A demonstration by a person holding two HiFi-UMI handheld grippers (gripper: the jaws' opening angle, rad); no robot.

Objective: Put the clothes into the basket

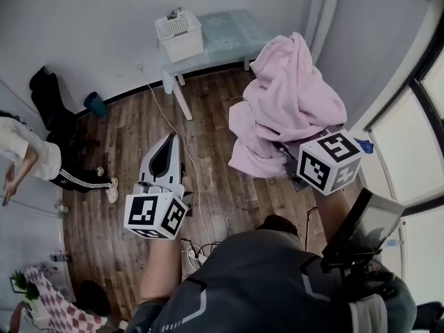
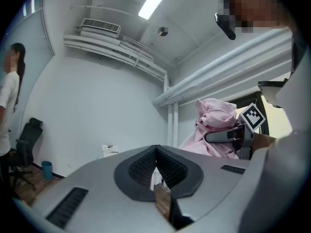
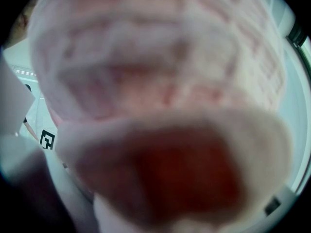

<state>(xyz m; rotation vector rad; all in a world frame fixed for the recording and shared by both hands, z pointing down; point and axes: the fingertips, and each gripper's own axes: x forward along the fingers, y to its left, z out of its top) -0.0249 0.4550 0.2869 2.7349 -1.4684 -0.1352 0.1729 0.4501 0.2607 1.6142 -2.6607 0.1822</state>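
A big pink garment [image 1: 291, 103] hangs bunched in the air at the right, over the wood floor. My right gripper [image 1: 291, 155] is buried in its lower folds and shut on it; its jaws are hidden. The same pink garment [image 3: 155, 81] fills the right gripper view, blurred. In the left gripper view the pink garment [image 2: 214, 118] sits on top of the right gripper [image 2: 214, 136]. My left gripper [image 1: 170, 144] is lower left, shut and empty, its jaws pointing toward the white basket [image 1: 179, 37]. That basket [image 2: 110, 150] stands on a pale blue table [image 1: 236, 33] by the far wall.
A person in a white top [image 1: 28, 158] stands at the left. A black office chair [image 1: 48, 96] and a blue bin [image 1: 96, 105] are near the wall. A white cable [image 1: 173, 130] runs across the floor. Windows line the right side.
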